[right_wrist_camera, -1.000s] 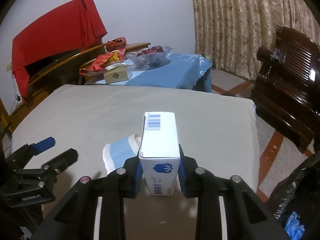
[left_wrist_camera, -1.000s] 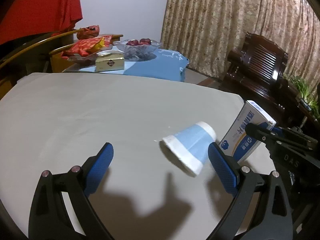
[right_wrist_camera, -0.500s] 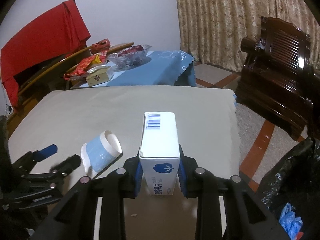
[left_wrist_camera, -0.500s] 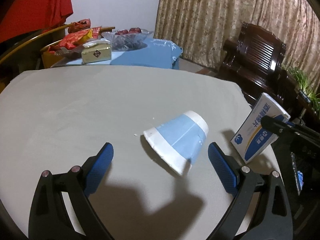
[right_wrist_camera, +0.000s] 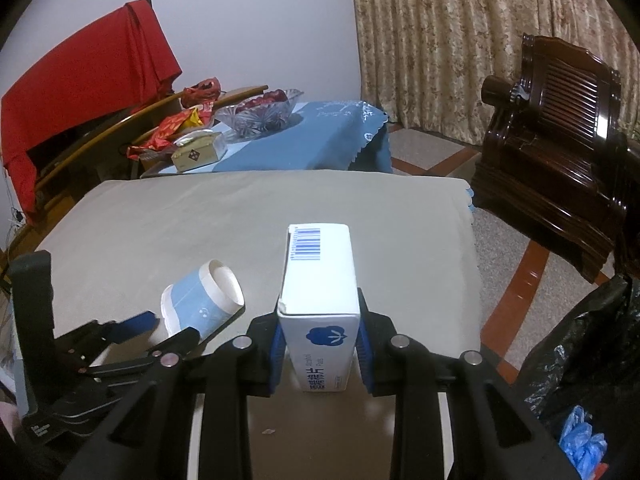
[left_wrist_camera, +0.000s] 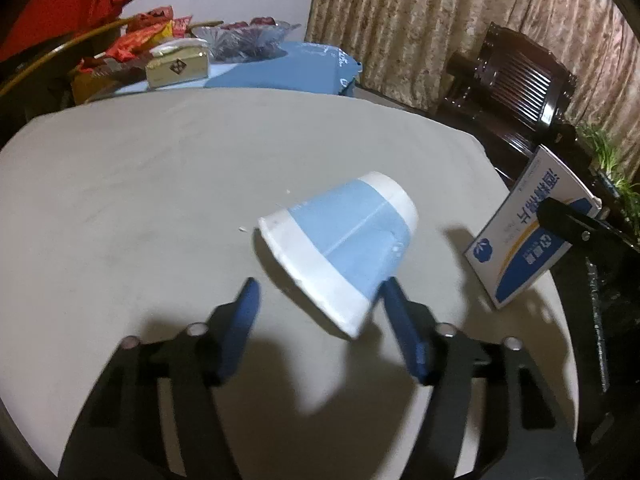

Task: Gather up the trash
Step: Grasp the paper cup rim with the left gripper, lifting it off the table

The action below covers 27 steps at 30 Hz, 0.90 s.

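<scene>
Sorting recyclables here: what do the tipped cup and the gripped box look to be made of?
Cup: probably matte coated paper, with a side seam and rolled white rim. Box: likely thin glossy cardboard, with folded edges, a tuck flap and a printed barcode.

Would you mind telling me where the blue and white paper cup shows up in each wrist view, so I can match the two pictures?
Left wrist view: the paper cup lies on its side at centre, just ahead of the left gripper.
Right wrist view: the paper cup is lower left, beside the white box.
Shared landmark: the glass bowl on the blue cloth.
</scene>
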Tool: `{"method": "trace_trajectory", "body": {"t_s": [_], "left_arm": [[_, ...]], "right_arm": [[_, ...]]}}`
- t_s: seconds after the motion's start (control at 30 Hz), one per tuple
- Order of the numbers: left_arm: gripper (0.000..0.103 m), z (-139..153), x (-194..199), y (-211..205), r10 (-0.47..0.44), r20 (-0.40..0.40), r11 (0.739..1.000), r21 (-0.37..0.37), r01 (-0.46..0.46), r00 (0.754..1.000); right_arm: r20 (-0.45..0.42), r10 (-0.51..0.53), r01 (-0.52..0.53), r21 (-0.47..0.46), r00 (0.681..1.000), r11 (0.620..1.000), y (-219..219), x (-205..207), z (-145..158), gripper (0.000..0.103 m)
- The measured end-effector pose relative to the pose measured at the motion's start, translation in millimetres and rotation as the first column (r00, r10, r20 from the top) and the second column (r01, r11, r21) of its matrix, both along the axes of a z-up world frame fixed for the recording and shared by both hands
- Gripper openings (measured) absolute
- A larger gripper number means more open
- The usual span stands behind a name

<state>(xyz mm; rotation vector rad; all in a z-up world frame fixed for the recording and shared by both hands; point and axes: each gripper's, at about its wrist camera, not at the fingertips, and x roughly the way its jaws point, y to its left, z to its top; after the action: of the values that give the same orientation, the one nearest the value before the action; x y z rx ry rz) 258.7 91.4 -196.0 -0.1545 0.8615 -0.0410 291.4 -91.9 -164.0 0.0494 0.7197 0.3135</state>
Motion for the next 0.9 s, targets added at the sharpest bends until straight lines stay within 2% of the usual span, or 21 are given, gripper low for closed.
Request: {"method": "trace_trajectory", "body": {"t_s": [0.07,0.1,0.17,0.23,0.5,0.9], "left_arm": [[0.035,-1.2,-1.2,-3.5,-0.011,-0.002,1.000,-0.007,0.011,1.000],[0.031,-1.8,-1.2,-5.7,-0.018,-0.007,1.000,-0.013,0.018,1.000],[0.012,-2.8,-1.1,-7.7,-0.022,-0.012,1.000,-0.022,0.021,1.000],[0.005,-2.5,-1.8,-8.9,-0.022,-0.012,1.000,-0.023,0.021,1.000],[0.002,27.0,-12.0,-9.9,-0.014,0.060,1.000,-0.021,0.016,0.998],[0.002,73.2,-32.3,-25.4,-0.033,0.141,0.999,0.006,0.033,0.989]], "right_arm": [[0.000,0.001,-0.001,-0.003,1.000,1.000,-0.2,-0.6,0.4,0.030],[-0.001,0.002,-0.002,-0.003,1.000,1.000,-0.7,-0.5,0.3,0.030],[-0.002,0.003,-0.003,-0.002,1.000,1.000,-0.7,-2.1,0.4,0.030],[-0.004,0.007,-0.007,0.000,1.000,1.000,-0.6,-3.0,1.1,0.030],[-0.002,0.025,-0.025,0.010,1.000,1.000,0.8,-11.6,5.7,0.030],[0.049,0.038,-0.039,0.019,0.998,0.999,-2.8,-29.1,34.6,0.030]]}}
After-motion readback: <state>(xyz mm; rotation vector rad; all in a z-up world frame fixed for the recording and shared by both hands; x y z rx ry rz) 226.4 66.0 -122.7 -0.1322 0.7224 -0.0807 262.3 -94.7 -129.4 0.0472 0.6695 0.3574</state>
